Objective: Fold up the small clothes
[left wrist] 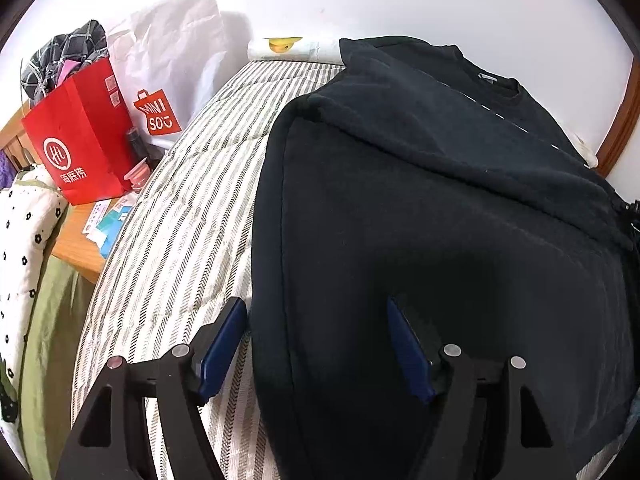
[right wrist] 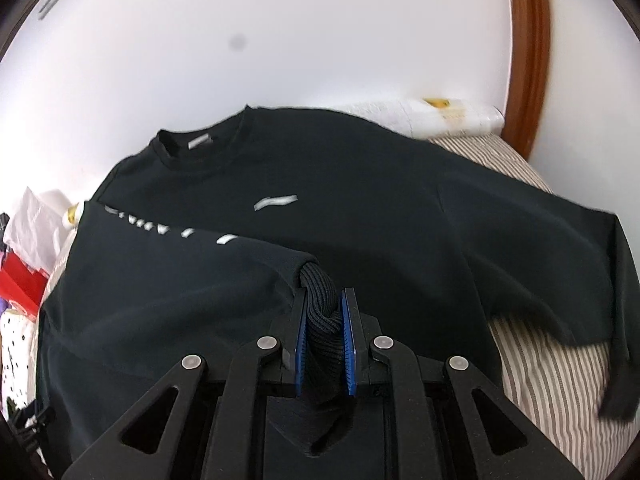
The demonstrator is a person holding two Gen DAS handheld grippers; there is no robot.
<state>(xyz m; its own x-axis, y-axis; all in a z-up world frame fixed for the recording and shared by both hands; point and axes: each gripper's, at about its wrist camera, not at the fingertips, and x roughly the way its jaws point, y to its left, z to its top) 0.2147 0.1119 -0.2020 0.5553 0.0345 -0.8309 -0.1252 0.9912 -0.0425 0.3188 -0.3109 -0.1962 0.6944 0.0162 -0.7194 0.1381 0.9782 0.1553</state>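
Observation:
A black sweatshirt (left wrist: 440, 208) lies spread on a striped bed (left wrist: 180, 216), its collar toward the wall. One sleeve is folded across the chest. My left gripper (left wrist: 316, 320) is open and empty, its jaws straddling the sweatshirt's left side edge near the hem. In the right wrist view the sweatshirt (right wrist: 360, 208) shows white logo marks on the chest. My right gripper (right wrist: 324, 312) is shut on the ribbed cuff (right wrist: 320, 292) of the folded sleeve, holding it over the body. The other sleeve (right wrist: 560, 272) lies out to the right.
A red paper bag (left wrist: 80, 140) and a white Miniso bag (left wrist: 168, 68) stand on a wooden bedside table (left wrist: 76, 248) at the left. A rolled white pillow (left wrist: 296, 49) lies at the bed's far end. A wooden bed frame (right wrist: 524, 52) curves at the right.

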